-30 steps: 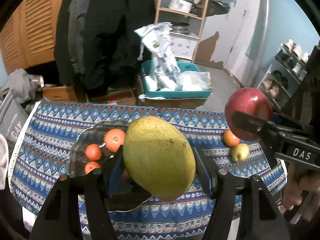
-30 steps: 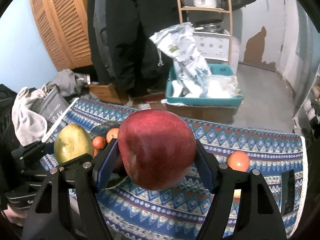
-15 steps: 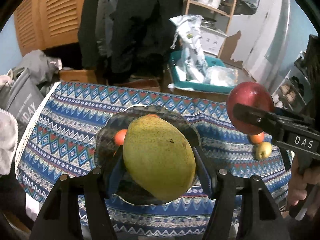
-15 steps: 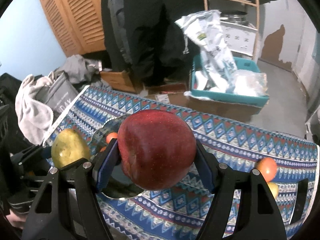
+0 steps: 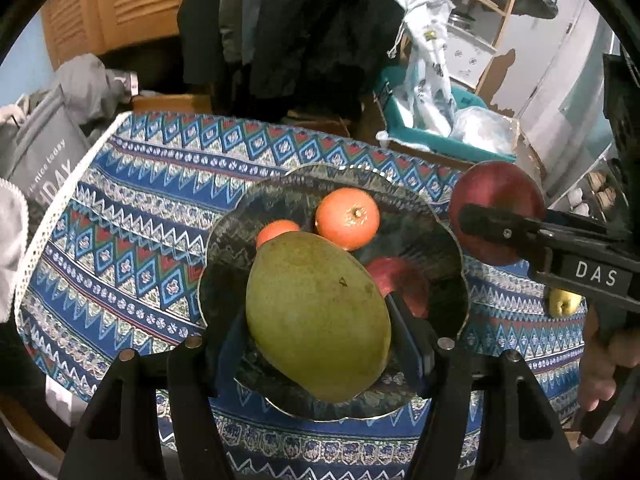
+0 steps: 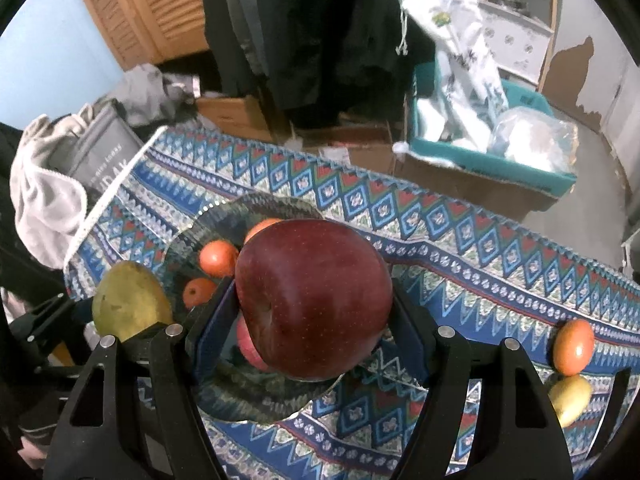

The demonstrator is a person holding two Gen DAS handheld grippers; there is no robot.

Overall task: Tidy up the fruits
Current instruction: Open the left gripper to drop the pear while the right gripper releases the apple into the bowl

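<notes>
My left gripper [image 5: 318, 332] is shut on a large green mango [image 5: 318, 312] and holds it over the dark glass plate [image 5: 236, 240]. The plate holds two oranges [image 5: 347, 218] and a red apple [image 5: 404, 280]. My right gripper [image 6: 312, 312] is shut on a big dark red apple [image 6: 314, 300], above the plate's right rim [image 6: 192, 232]; it shows at the right in the left wrist view [image 5: 496, 208]. An orange [image 6: 573, 346] and a small yellow-green fruit [image 6: 568, 398] lie on the patterned cloth to the right.
The table has a blue patterned cloth [image 5: 140, 200]. A grey bag [image 5: 40, 152] and clothes lie at the left edge. Behind the table stand a teal bin with plastic bags [image 6: 480, 120], cardboard boxes and hanging dark coats.
Both grippers have moved forward and down over the plate with their fruits. The plate now sits right under the mango, and the apple is at its right rim.
</notes>
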